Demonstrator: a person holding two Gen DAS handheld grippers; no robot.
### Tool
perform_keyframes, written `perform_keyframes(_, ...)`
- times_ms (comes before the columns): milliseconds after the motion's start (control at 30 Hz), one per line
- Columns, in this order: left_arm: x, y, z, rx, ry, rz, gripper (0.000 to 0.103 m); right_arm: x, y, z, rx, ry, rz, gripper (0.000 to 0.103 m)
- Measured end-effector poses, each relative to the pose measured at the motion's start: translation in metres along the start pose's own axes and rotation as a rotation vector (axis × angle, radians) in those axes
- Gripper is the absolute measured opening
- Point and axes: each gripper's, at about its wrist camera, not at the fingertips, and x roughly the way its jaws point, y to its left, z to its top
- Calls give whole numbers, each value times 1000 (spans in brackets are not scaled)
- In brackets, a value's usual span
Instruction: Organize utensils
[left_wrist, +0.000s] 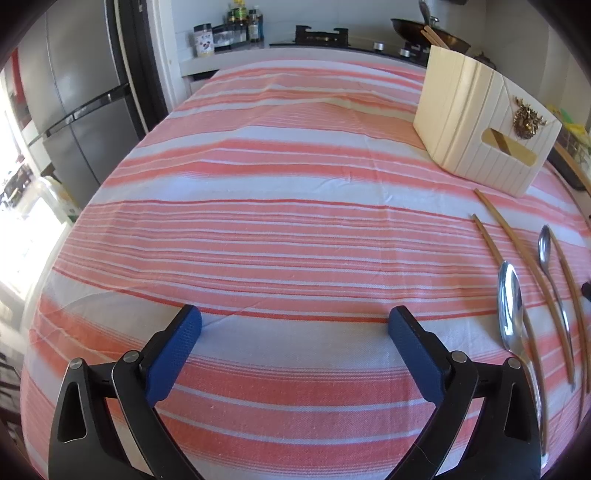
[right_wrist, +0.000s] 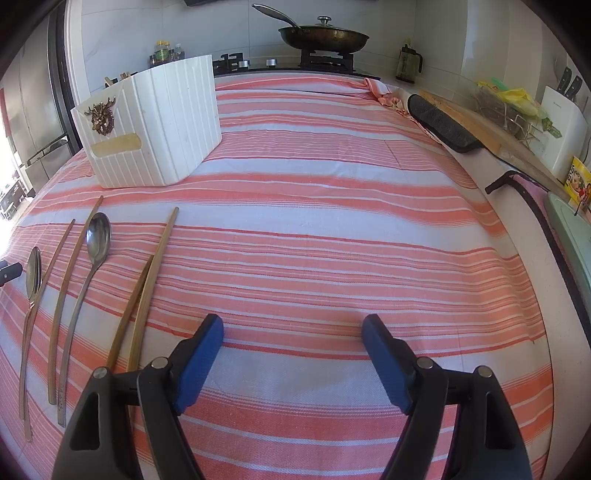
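Blue-padded left claw (left_wrist: 294, 319) nearest, jaws wide apart, empty, over striped cloth (left_wrist: 258, 229) on bench. Right claw (right_wrist: 292, 328) likewise spread, nothing between pads. Spoons (right_wrist: 96, 236) and chopsticks (right_wrist: 153, 284) lie side by side on cloth — just beside right claw's left finger. White holder (right_wrist: 159, 122) stands beyond them. Stove with pan (right_wrist: 325, 37) behind, fridge (left_wrist: 85, 110) at left.

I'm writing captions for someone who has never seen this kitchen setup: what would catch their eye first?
First the striped cloth, salmon and white, covering the whole counter. Next the white ribbed utensil box with a gold deer-head ornament, standing at the far left in the right wrist view, and the row of spoons and wooden chopsticks lying on the cloth in front of it. Both hand-held grippers, left and right, are open and empty.
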Motion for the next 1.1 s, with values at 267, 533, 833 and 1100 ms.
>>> perform_keyframes(267,0,0,0,9,2,-11,101,0,0,0,0,0,0,79)
perform_keyframes(533,-1,-1,-1,14,3,-12,101,0,0,0,0,-1,0,79)
perform_keyframes(833,-2,0,-1,13,3,-15,102,0,-1,0,0,-1,1,79)
perform_keyframes(1100,-2,0,-1,12,2,-22,102,0,-1,0,0,-1,1,79)
